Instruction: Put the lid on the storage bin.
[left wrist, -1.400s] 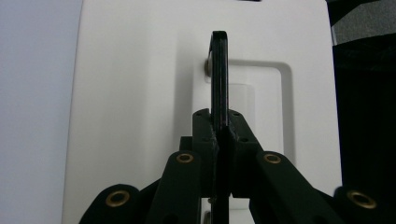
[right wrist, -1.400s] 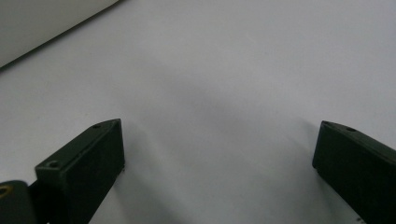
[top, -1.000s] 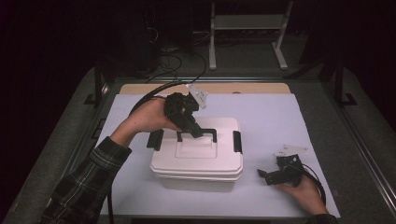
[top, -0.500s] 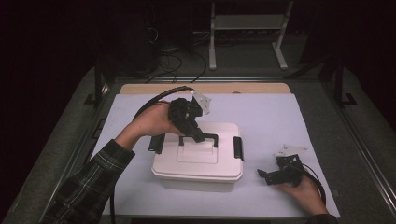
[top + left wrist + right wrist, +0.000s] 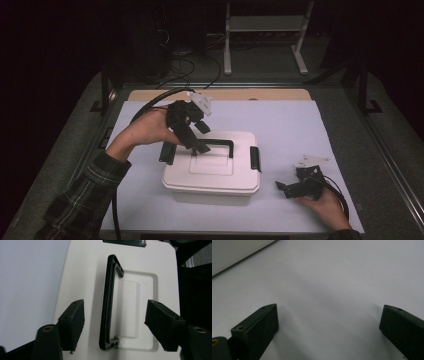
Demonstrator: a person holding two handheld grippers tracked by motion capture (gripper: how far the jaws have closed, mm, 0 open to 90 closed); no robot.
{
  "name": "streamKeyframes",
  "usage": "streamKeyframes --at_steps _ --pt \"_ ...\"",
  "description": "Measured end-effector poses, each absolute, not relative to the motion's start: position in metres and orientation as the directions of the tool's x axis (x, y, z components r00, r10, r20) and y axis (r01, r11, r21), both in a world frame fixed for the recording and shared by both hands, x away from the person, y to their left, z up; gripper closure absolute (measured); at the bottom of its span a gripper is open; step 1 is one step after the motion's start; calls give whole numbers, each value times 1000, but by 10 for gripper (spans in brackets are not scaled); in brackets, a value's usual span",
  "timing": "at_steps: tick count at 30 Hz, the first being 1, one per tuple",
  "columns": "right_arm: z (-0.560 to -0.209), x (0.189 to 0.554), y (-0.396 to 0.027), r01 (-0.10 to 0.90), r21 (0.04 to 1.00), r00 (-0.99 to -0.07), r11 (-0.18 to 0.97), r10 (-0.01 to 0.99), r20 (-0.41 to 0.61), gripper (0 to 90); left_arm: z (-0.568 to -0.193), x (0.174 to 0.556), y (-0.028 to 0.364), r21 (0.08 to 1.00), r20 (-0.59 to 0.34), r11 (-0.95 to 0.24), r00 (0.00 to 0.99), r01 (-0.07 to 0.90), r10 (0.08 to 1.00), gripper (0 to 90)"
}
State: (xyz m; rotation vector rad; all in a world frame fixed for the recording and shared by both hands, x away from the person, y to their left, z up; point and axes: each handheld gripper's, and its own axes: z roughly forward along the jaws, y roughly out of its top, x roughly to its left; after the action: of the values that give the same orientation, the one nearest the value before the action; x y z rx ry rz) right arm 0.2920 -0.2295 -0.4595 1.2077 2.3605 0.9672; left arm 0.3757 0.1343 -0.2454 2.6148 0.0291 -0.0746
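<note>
White sheet, box (image 5: 212, 167) centred: left gripper (image 5: 113, 322) just opened, clear of handle (image 5: 109, 305); lift straight off. Right gripper (image 5: 328, 322) open, idle.

A white-covered table (image 5: 300, 130) carries a white box (image 5: 212, 172).

A white plastic box (image 5: 212, 172) with a closed lid sat near the middle of the table, slightly left of centre and toward the near edge. Its black carry handle (image 5: 216, 145) stood raised from a shallow recess in the lid, running left to right. A black latch (image 5: 255, 158) clasped the right end, and another (image 5: 167, 152) the left.
</note>
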Motion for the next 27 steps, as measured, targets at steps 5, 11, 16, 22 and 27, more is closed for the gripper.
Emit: streamKeyframes --at_steps 5,11,16,22,27 --pt "-459 292 -229 591 692 -592 414 805 24 16 -245 372 158 509 -37 -858 997 71 61 224" --pt "-459 292 -229 590 692 -593 416 805 22 16 -249 371 188 527 -27 -841 991 125 130 178" --pt "-459 292 -229 590 692 -593 416 805 21 16 -254 368 213 542 -11 -824 982 165 190 151" --pt "-459 292 -229 590 692 -594 417 805 21 16 -266 359 249 568 31 -793 957 220 287 104" --pt "-459 292 -230 589 692 -594 418 804 20 16 -289 349 279 579 66 -754 904 310 423 94"
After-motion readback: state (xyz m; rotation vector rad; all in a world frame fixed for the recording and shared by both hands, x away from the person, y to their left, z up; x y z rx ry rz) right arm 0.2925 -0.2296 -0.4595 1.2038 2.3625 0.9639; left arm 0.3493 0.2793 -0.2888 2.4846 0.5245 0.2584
